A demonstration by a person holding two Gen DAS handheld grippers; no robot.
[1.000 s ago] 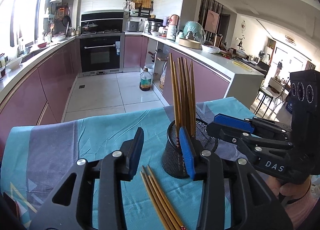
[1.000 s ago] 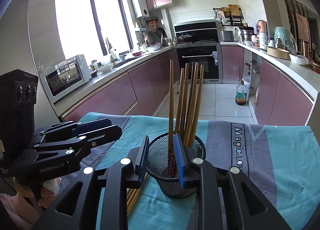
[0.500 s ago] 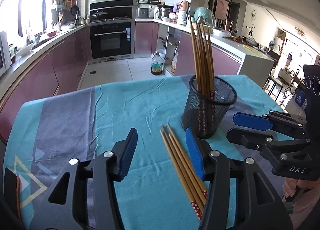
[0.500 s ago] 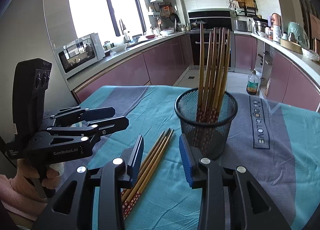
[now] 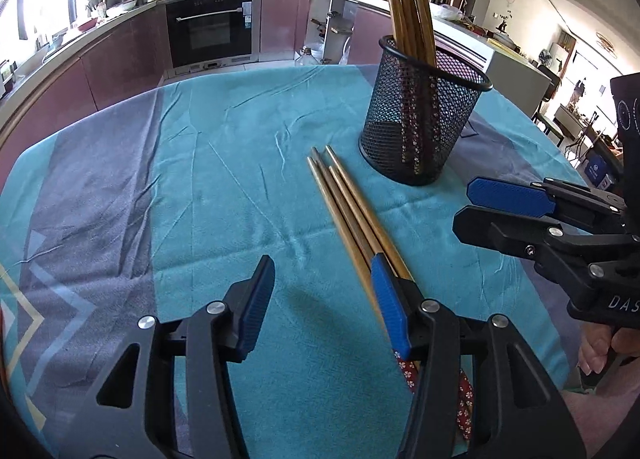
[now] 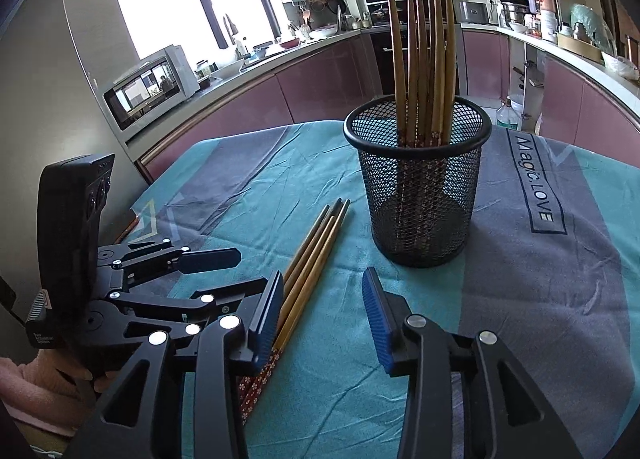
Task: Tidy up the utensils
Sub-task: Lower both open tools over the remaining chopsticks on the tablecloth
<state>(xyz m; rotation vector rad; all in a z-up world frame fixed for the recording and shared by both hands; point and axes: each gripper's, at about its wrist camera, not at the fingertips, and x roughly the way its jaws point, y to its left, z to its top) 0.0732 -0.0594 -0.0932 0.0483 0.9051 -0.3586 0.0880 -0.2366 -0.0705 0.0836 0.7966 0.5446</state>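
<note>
Nearest the left wrist camera, the left gripper (image 5: 322, 295) hangs over the teal-and-grey cloth (image 5: 224, 163) that covers the counter. Its fingers (image 5: 256, 299) stand about half apart with only bare cloth between them; nothing is held. The right-hand finger overlaps, in this view, the near ends of the loose chopsticks (image 5: 352, 211); whether it touches them cannot be told.

The right gripper (image 6: 322, 323) is likewise empty. Its fingers (image 6: 376, 319) are opening, and only cloth shows between them. The loose chopsticks (image 6: 316, 255) pass just beside its left-hand finger, outside the gap.

The loose chopsticks (four can be counted, wooden, with red flower-patterned handle ends) lie flat and side by side on the cloth. Their bare tips point toward the holder and stop just short of its base.

Farther on, the black mesh holder (image 6: 420, 187) stands upright on the cloth. A bundle of matching chopsticks (image 6: 424, 47) stands in it, patterned ends down and plain ends fanned slightly above the rim.

Beyond the counter runs a kitchen with mauve cabinets (image 5: 132, 47) and a built-in oven (image 5: 212, 27).
</note>
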